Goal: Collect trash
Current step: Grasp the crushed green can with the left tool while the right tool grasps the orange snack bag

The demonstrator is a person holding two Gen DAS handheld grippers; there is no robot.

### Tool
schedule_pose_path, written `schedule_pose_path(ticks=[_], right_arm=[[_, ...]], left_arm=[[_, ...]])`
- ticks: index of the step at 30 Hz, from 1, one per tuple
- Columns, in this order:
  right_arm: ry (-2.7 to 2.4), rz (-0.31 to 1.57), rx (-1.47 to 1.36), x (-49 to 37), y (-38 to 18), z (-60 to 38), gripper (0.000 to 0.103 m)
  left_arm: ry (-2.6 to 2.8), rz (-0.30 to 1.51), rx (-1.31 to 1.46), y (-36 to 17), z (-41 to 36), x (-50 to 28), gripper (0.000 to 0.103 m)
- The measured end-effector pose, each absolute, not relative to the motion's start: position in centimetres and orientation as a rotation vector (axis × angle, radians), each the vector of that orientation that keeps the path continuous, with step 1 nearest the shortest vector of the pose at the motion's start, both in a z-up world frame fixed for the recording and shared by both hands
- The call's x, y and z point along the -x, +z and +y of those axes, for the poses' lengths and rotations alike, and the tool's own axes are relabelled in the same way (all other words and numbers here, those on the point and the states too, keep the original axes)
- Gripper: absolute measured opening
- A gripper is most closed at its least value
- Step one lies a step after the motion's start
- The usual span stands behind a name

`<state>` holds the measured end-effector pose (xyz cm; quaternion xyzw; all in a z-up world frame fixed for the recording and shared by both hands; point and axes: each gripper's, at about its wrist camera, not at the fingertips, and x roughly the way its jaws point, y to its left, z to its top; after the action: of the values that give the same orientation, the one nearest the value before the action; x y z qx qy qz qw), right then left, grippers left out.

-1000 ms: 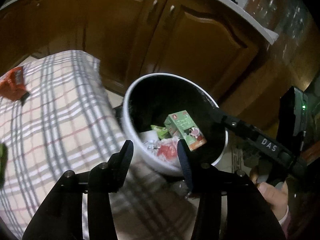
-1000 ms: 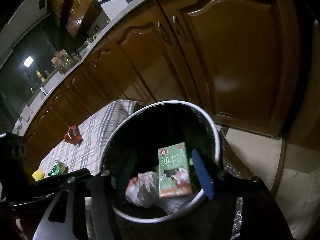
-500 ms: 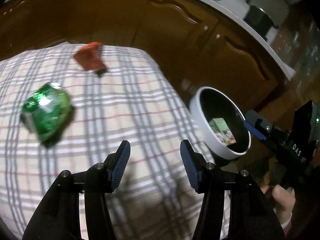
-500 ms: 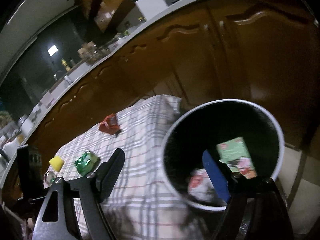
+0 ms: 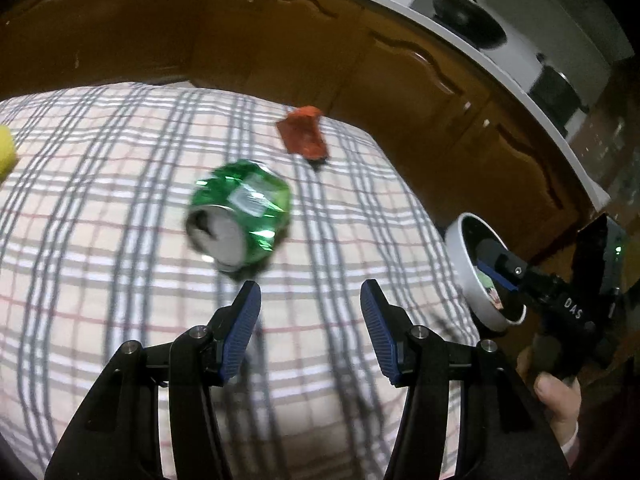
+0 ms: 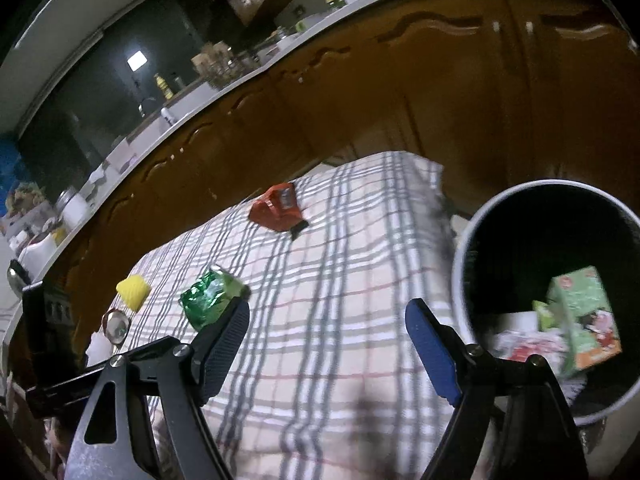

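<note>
Left tool (image 5: 310, 300) empty, jaws apart, faced can (image 5: 240, 216) at 11 o'clock for pickup. Right tool (image 6: 326, 320) empty, jaws just widened; bin (image 6: 464, 248) at 3 o'clock.

left hand-held gripper (image 5: 310, 300) empty, jaws apart | crushed green can (image 5: 240, 216) just ahead on checked cloth (image 5: 100, 200)

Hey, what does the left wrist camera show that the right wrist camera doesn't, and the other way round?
Only the left wrist view shows the hand holding the right gripper's handle and the crushed green can's silver end. Only the right wrist view shows the green milk carton clearly inside the bin, plus a small round shiny object near the cloth's far corner. Both show the crushed green can, the red wrapper, the yellow lump, the white round bin and the checked tablecloth. Neither gripper holds anything.
</note>
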<state>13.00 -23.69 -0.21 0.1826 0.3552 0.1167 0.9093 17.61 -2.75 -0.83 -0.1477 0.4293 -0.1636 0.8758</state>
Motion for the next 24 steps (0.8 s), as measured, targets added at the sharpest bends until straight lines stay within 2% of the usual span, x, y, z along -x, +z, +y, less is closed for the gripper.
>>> schedule_pose_path(ticks=[11, 13, 19, 22, 24], right_arm=[[0.325, 0.76, -0.358, -17.6, -1.0, -19.7, 0.082], [0.333, 0.766, -0.361, -18.7, -1.1, -19.2, 0.082], [0.351, 0.755, -0.325, -22.4, -1.3, -17.5, 0.082], [0.361, 0.766, -0.306, -24.5, -1.7, -16.4, 0.081], [0.358, 0.773, -0.28, -25.7, -1.9, -15.6, 0.077]], left_arm=[[-0.286, 0.914, 0.374, -1.3, 1.9, -21.0, 0.052], [-0.287, 0.926, 0.374, -1.6, 2.3, -22.0, 0.058], [-0.302, 0.967, 0.392, -2.7, 2.9, -25.1, 0.058], [-0.315, 0.987, 0.402, -3.2, 2.8, -26.5, 0.058], [-0.32, 0.997, 0.394, -3.6, 2.7, -27.5, 0.058]])
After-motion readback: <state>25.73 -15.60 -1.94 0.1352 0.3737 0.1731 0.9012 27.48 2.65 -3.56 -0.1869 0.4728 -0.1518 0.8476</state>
